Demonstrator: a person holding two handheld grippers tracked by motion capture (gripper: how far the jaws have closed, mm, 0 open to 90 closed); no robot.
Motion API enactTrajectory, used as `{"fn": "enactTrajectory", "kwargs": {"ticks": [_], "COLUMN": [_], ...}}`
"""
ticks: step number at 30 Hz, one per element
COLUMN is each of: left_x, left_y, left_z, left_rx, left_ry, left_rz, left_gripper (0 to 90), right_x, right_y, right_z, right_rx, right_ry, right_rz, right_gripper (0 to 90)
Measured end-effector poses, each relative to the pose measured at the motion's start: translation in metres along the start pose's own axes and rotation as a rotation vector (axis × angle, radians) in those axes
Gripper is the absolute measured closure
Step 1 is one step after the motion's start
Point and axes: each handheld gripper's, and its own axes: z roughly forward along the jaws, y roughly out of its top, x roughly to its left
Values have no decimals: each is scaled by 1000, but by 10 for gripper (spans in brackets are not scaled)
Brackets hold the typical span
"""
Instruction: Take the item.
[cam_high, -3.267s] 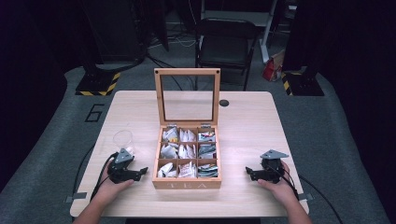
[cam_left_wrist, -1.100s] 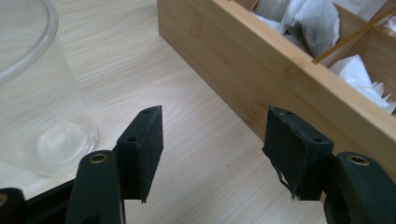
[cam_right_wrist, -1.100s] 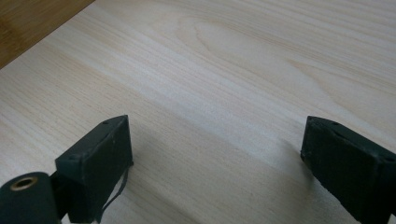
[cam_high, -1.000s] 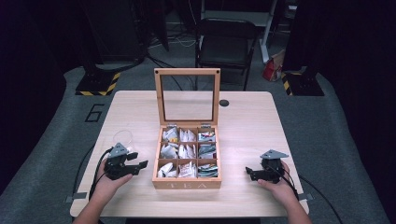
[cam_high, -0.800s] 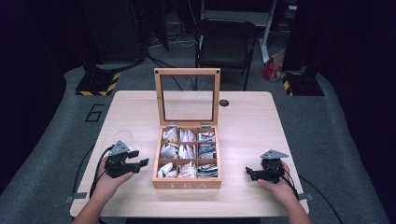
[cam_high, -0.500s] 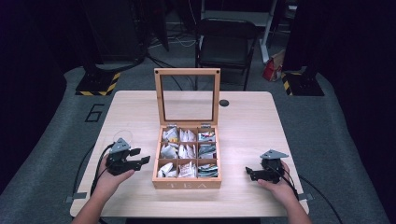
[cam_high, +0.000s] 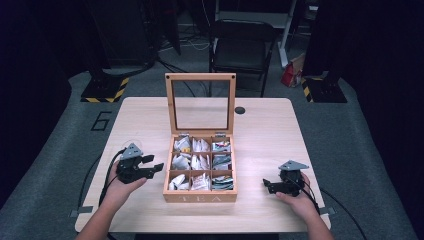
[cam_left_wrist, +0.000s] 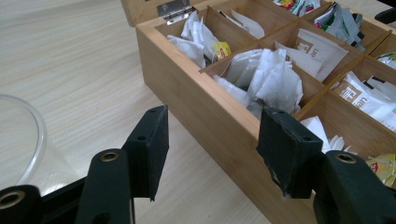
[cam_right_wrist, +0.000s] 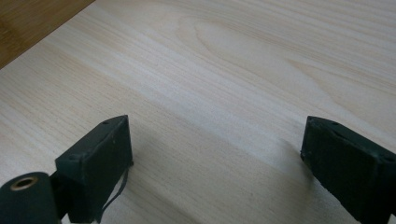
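Both my grippers are spread wide and empty: the left gripper (cam_high: 152, 164) beside the tea box (cam_high: 200, 197), the right gripper (cam_high: 268, 186) low over the table (cam_high: 260, 130).

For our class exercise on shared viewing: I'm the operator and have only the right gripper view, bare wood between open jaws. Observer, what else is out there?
Observer: A wooden tea box stands mid-table, its windowed lid propped upright.
Operator: What is in it?
Observer: Nine compartments, three by three, hold tea bags, mostly white paper ones.
Operator: And the other gripper?
Observer: The left gripper is beside the box's left wall, jaws open and pointing at it, with nothing between them.
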Motion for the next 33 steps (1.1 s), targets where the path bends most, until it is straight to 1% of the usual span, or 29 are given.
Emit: {"fn": "enactTrajectory", "kwargs": {"ticks": [7,8,19,21,24,26,27,31,32,33], "left_x": [-6,-6,-11,-11,-13,-13,-14,-16,-17,-17], "left_y": [11,11,20,21,22,22,23,24,25,25], "left_z": [5,5,14,15,18,20,21,25,25,27], "left_rx": [-6,-7,-11,-6,-6,-9,-7,-12,-4,-9], "left_ry": [-17,-15,-34,-39,-47,-50,-54,-50,-58,-60], "left_rz": [17,23,28,39,29,33,28,31,33,26], "left_gripper": [435,435,446,450,453,457,457,464,465,466], "right_x": [0,0,0,0,0,0,0,0,0,0], "right_y": [0,0,0,0,0,0,0,0,0,0], "right_z": [0,0,0,0,0,0,0,0,0,0], "right_rx": [0,0,0,0,0,0,0,0,1,0], "right_ry": [0,0,0,0,0,0,0,0,0,0], "right_rz": [0,0,0,0,0,0,0,0,2,0], "right_gripper": [82,83,82,82,83,83,83,83,83,83]}}
